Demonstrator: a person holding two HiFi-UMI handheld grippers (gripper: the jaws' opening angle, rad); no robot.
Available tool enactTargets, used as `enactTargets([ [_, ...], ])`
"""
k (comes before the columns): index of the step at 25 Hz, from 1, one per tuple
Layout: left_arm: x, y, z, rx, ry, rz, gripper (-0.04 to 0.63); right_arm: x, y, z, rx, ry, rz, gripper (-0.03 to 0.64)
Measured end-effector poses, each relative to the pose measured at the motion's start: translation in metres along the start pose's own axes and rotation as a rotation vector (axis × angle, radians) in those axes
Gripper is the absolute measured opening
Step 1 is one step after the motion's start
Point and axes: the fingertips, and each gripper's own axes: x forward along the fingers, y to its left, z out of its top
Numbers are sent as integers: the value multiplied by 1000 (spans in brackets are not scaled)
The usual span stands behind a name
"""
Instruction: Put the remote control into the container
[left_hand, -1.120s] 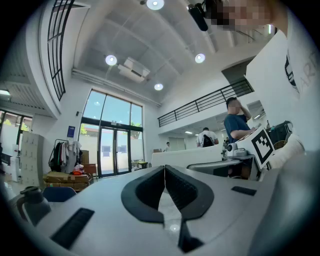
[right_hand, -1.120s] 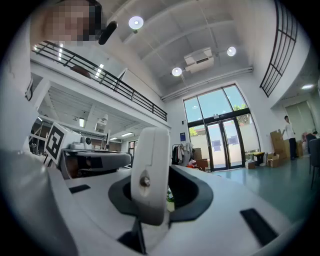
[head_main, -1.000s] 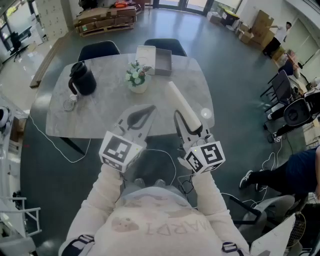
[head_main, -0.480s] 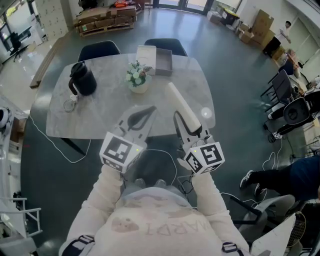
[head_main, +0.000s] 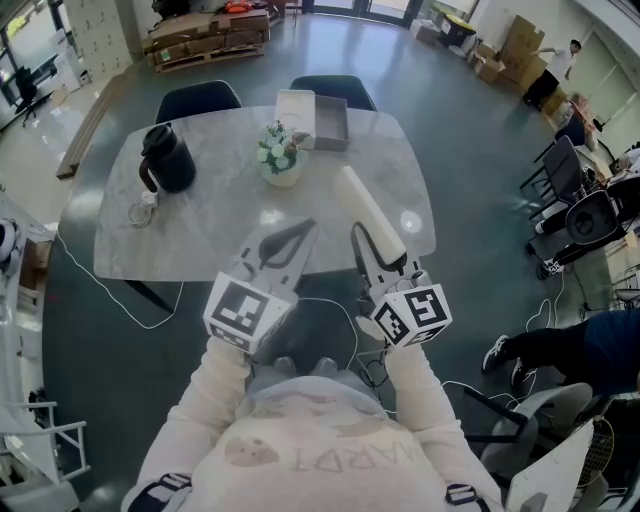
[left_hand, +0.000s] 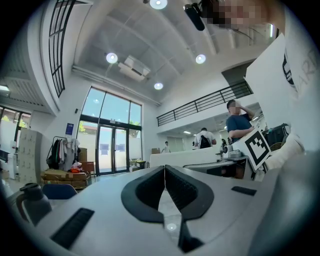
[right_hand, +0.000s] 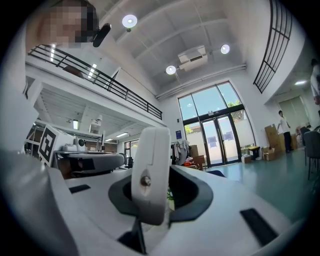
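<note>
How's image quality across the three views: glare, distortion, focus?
Head view: fisheye bows the table edges, with one lamp glare spot on its top. Left gripper view: black round vignette, ceiling lamps blown out. Right gripper view: same vignette, and the remote control looms oversized near the lens.

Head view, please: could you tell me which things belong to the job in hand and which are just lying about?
Job: remote control, clamped in the right gripper; grey container at the table's far edge.
Lying about: black jug; potted flowers.
</note>
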Motion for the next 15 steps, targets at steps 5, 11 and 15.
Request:
enactTargets([
  [5,-14,5,2,2,-17,-35,12,13,2,-2,-5,21,-43,95],
  [11,-18,16,-15,-25,-14,-58,12,32,-3,-13,-22,53,-90,95],
  [15,-7,25,-20,-45,-11,-75,12,53,-18,-15,-30,75,-110,94],
])
